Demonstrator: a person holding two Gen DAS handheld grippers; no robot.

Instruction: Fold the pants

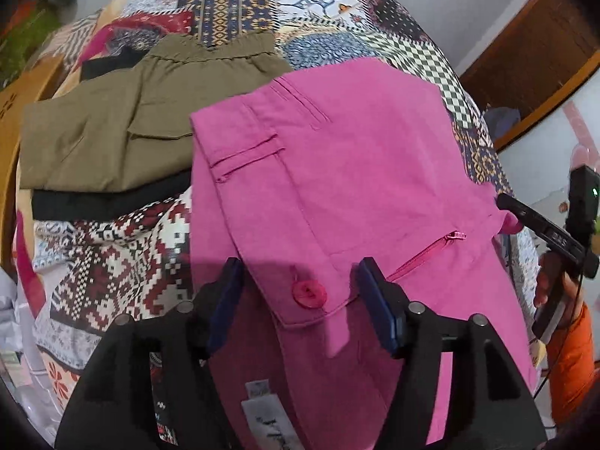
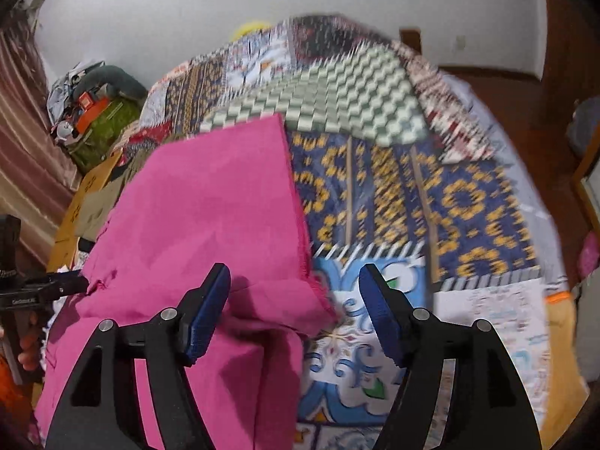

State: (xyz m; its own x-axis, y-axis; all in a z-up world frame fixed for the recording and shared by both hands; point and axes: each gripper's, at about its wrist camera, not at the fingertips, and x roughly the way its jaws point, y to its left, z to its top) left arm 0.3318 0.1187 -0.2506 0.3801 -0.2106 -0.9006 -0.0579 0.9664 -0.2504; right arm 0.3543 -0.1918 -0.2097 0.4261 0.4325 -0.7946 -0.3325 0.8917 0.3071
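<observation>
The pink pants (image 1: 337, 172) lie folded on the patchwork bedspread (image 1: 112, 262), waistband end with the pink button (image 1: 308, 292) nearest in the left wrist view. My left gripper (image 1: 300, 277) is open, its blue pads (image 1: 377, 300) either side of the button just above the cloth. My right gripper (image 2: 294, 285) is open over the pants' (image 2: 210, 217) right hem edge. In the left wrist view the right gripper (image 1: 525, 213) shows at the pants' far right edge. In the right wrist view the left gripper (image 2: 71, 285) touches the pants' left edge.
A folded olive garment (image 1: 123, 127) lies on a black one (image 1: 105, 202) to the left of the pink pants. Cardboard boxes (image 2: 93, 195) and clutter (image 2: 97, 112) stand beyond the bed's left side. A wooden door frame (image 1: 532, 56) is at the right.
</observation>
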